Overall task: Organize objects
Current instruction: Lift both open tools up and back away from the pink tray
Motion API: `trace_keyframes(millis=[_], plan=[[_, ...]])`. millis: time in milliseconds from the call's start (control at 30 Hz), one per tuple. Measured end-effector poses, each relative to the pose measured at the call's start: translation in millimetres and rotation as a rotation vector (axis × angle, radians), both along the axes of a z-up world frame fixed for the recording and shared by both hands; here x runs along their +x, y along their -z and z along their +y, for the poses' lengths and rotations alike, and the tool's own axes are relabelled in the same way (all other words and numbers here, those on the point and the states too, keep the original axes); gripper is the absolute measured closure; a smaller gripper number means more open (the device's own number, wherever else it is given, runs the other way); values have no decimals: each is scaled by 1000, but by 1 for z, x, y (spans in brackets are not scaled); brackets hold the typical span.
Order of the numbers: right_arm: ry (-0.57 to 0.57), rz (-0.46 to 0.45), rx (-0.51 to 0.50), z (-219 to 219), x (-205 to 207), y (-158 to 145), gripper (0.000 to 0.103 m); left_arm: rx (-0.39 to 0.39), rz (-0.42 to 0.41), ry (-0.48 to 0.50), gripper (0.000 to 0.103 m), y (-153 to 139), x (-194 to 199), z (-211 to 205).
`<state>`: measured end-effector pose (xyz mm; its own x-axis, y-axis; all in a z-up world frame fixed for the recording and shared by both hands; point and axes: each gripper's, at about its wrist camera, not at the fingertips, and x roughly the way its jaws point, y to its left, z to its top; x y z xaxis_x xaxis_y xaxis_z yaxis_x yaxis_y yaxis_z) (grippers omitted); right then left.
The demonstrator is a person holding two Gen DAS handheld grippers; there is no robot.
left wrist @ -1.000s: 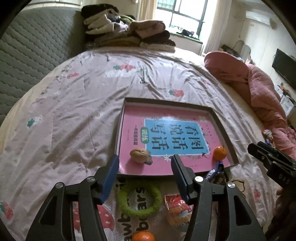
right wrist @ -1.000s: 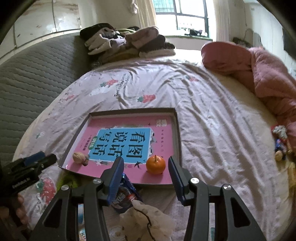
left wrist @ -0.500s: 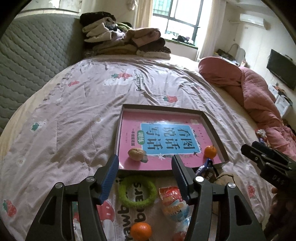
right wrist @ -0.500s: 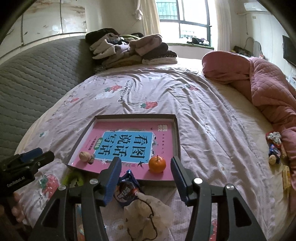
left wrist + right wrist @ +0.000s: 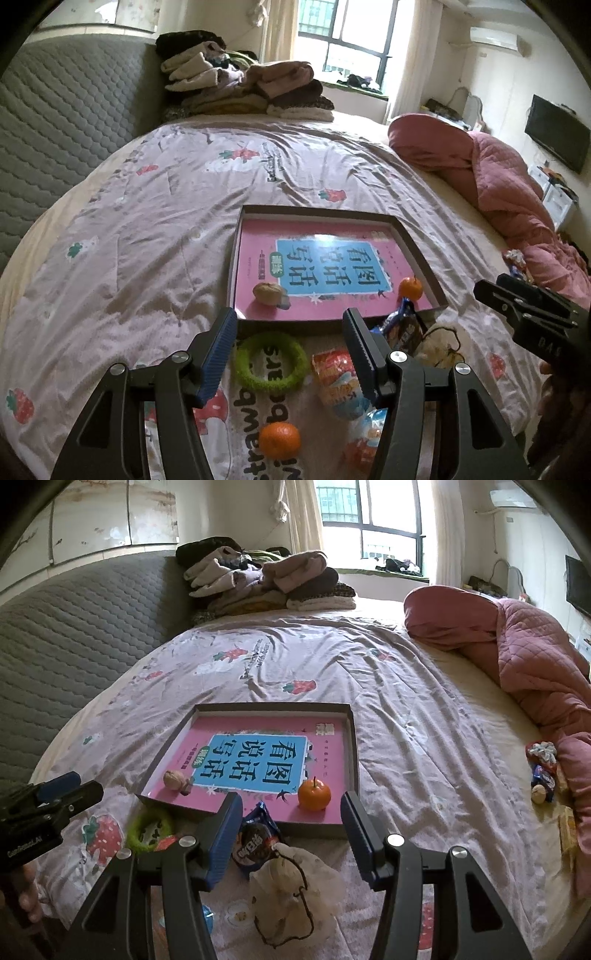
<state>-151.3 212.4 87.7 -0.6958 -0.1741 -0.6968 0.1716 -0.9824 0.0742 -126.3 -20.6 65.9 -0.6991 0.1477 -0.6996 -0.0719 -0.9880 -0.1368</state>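
A shallow grey box (image 5: 417, 242) (image 5: 352, 738) lies on the bed with a pink book inside. On the book sit a walnut (image 5: 267, 292) (image 5: 174, 778) and an orange (image 5: 410, 287) (image 5: 314, 794). In front of the box lie a green ring (image 5: 271, 360) (image 5: 149, 827), a red snack packet (image 5: 338, 380), a dark snack packet (image 5: 402, 326) (image 5: 256, 843), a cream pouch (image 5: 295, 886) and a second orange (image 5: 279, 440). My left gripper (image 5: 288, 328) is open and empty above the ring. My right gripper (image 5: 291, 808) is open and empty above the dark packet and pouch.
Folded clothes (image 5: 243, 86) are piled at the head of the bed by a grey padded headboard (image 5: 55, 110). A pink quilt (image 5: 517, 650) lies on the right, with small snacks (image 5: 543, 771) beside it.
Both grippers have pulled back and risen from the box, so more of the bed and the items in front of the box show. Both stay open.
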Motion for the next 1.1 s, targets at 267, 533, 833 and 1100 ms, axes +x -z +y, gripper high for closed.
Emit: trace_keyframes(millis=[267,533,833,1100], plan=[[-7,-19,12,1,9,11,48,-2,-36,-3,42,18,10,-4],[-4,-34,3,6,17,20,48,-5,-46,-12,42,29,20,-7],[-13,-55,10,8,27,32,48,-32,-74,-1,42,44,33,-1],[-16,-72,5,11,34,42,48,-37,-87,21,42,54,45,7]])
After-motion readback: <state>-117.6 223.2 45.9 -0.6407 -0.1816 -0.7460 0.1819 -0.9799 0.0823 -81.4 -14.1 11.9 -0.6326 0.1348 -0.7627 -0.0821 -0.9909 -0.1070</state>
